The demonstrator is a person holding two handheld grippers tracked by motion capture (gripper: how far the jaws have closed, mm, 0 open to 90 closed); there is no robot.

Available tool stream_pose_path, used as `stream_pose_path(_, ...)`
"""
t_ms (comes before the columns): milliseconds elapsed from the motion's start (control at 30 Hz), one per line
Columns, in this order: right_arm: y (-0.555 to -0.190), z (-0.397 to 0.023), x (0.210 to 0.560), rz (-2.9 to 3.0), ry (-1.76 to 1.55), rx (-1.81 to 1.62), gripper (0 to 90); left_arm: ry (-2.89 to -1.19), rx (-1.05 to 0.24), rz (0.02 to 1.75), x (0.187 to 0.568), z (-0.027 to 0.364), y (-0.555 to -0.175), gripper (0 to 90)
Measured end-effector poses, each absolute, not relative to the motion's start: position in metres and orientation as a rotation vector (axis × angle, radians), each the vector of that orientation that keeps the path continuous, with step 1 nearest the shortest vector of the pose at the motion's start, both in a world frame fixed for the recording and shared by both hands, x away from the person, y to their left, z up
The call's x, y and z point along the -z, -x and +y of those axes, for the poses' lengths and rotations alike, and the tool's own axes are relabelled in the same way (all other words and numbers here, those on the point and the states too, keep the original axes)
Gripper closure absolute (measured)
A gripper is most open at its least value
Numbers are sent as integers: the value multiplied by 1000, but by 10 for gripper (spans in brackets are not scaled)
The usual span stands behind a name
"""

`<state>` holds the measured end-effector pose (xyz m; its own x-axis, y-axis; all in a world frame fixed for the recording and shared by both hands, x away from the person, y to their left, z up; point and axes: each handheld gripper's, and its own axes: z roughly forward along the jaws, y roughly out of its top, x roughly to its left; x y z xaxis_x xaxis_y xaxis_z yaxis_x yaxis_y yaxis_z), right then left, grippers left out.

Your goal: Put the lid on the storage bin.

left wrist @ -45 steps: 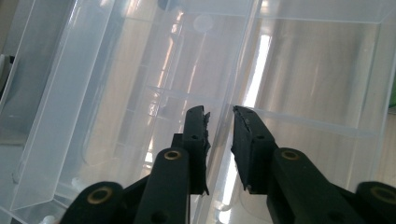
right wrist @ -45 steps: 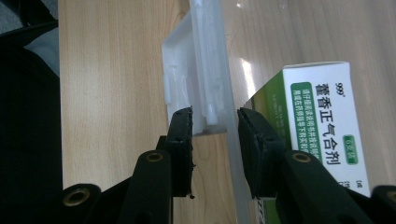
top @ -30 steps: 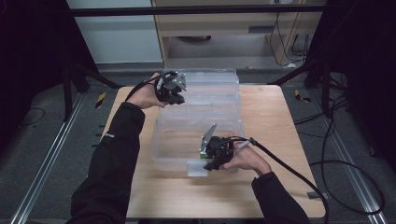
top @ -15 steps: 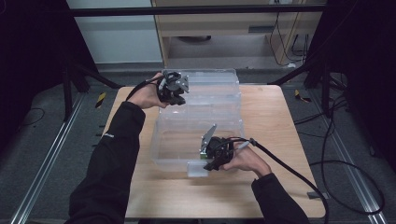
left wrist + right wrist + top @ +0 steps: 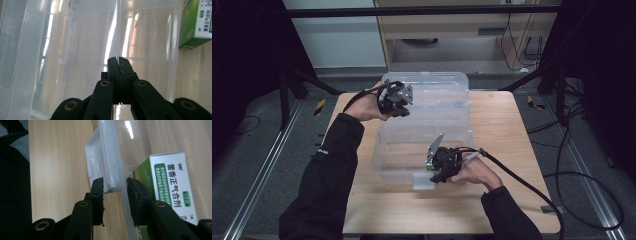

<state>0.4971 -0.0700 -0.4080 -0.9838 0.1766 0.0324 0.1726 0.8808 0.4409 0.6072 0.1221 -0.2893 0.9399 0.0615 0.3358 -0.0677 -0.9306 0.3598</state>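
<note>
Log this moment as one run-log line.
left claw: shut on lid edge | right claw: astride box front wall at latch | green carton: inside box | stage: lid being handled

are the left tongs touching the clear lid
Touching. In the left gripper view the left tongs are shut on the thin edge of the clear lid.

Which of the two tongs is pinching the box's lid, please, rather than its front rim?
The left tongs, at the far side, are shut on the thin lid; the right tongs straddle the box near rim.
</note>
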Motion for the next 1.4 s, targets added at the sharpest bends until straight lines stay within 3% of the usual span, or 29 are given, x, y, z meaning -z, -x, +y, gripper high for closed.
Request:
stream_pose_path(333, -496, -71, 408, 3035, -272, -726, 672, -2706, -488, 82, 291, 125, -584, 892)
stream_pose_path(533, -496, -71, 408, 3035, -267, -726, 672, -2711, -515, -5, 289, 126, -580, 892)
stream_pose_path(1400, -495, -72, 408, 3029, -251, -734, 668, -2709, -509, 3, 298, 129, -537, 891)
